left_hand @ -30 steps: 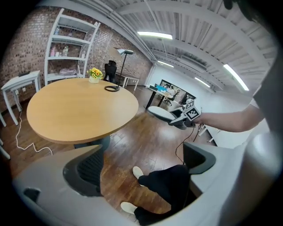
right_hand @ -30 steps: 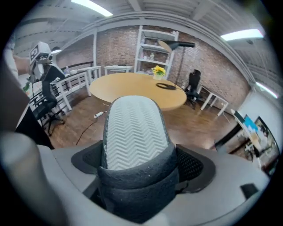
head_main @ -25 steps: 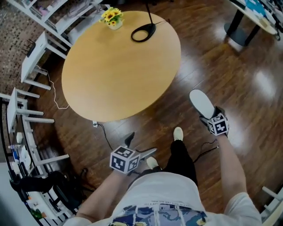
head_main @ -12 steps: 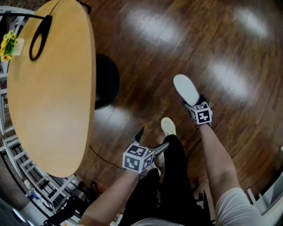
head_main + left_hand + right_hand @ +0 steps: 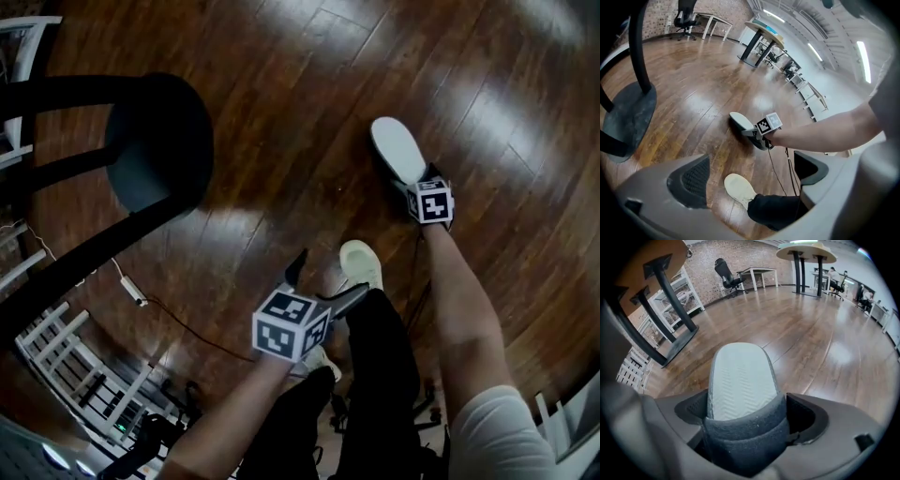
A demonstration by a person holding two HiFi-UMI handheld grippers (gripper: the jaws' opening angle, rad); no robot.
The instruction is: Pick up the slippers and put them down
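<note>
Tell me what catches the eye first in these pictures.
A grey slipper, pale ribbed sole showing, is clamped in the right gripper over the dark wooden floor. The left gripper hangs open and empty near the person's pale shoe; a black table base stands to the left.

The floor is dark, glossy wood planking with pale patches of reflected light. Ahead and to the left of the left gripper, a black round table base stands on it. A thin cable with a white plug trails across the boards left of that gripper, near a white slatted rack. Far ahead of the right gripper runs a brick wall, with a black office chair and a white desk before it. Right of the desk stands a round table on dark legs. Long strip lights run along the pale ceiling.
</note>
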